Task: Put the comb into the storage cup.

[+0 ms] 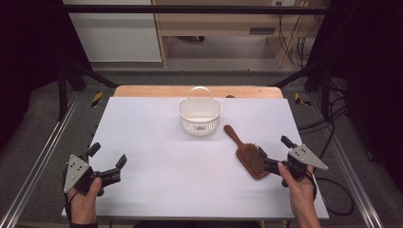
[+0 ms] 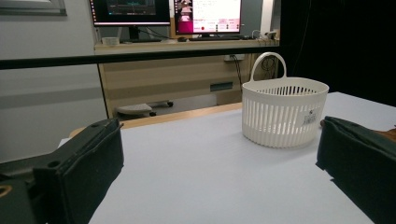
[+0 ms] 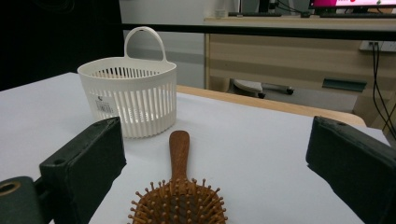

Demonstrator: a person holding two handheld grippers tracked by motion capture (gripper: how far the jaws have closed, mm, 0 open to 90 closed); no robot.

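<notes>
Wooden hairbrush [image 1: 247,154] lies bristles-up on the bench [image 1: 157,142], right of centre; long axis diagonal, handle pointing toward the white slotted basket [image 1: 200,115] (far centre, upright). Right tongs [image 1: 274,154] gape wide around the brush head. Left tongs [image 1: 108,160] open, empty, near the front-left edge; bare bench between.

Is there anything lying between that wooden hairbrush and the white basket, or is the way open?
Nothing visible lies between them. The hairbrush rests bristles up with its handle aimed toward the basket, and bare table shows in the gap. The right tool, jaws open, sits right at the brush head.
</notes>
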